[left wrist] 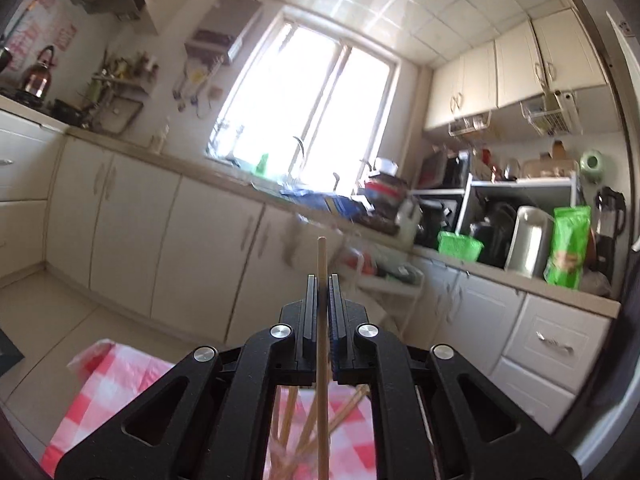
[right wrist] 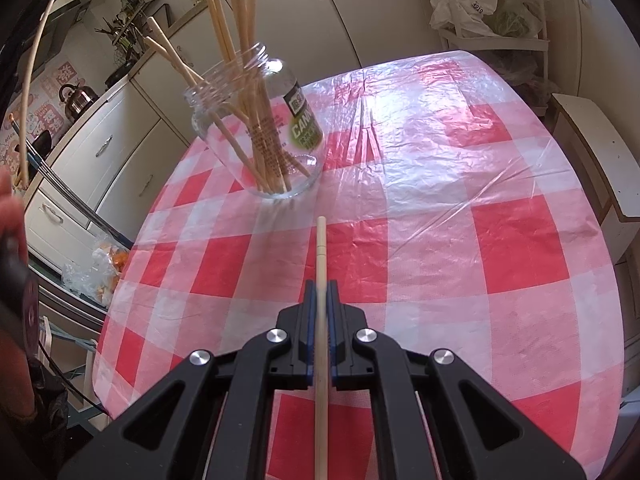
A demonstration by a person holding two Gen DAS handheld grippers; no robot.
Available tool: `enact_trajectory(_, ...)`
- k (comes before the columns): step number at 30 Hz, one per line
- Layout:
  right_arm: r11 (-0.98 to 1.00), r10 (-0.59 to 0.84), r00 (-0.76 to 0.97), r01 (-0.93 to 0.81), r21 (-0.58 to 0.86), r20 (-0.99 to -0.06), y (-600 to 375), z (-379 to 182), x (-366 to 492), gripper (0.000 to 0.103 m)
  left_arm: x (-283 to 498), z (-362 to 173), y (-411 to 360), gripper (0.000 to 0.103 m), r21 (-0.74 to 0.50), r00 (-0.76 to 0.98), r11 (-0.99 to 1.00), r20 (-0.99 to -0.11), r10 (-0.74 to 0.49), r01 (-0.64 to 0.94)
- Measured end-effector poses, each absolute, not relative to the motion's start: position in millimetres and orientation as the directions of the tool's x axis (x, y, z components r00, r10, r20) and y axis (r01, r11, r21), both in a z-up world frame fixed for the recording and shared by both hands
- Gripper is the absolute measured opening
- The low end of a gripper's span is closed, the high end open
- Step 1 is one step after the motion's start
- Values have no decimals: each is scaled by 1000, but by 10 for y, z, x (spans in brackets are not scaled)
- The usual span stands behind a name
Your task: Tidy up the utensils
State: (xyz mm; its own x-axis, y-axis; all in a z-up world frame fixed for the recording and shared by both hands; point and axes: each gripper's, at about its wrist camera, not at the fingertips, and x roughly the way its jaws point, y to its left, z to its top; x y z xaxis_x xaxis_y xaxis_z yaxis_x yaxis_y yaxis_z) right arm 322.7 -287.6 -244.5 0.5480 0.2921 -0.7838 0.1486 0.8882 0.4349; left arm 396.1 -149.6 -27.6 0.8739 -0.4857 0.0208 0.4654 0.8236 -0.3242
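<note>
While the left tool pinches one thin wooden chopstick up in the air, the right tool squeezes another pale chopstick. A clear glass jar full of chopsticks stands on the red-and-white checked desk.

Bright window at far wall, daylight blowing out. Cream base cabinets along it, pale tiled ceiling overhead, light floor near left. Wall cupboards far right over a cluttered counter. Kettle far left. Red-white check tablecloth near, covering the table.
</note>
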Motion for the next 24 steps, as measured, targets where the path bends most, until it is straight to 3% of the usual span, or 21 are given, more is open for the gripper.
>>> enact_trajectory(9, 872, 305, 563, 159, 462, -768, -2930, -2430, 3226, 6, 4284, -245, -1780, 5, -337, 913, 850, 97, -395, 404)
enact_trajectory(24, 864, 320, 569, 153, 480, -757, -2931, -2391, 3233, 6, 4545, -650, -2264, 5, -203, 930, 908, 86, -357, 367)
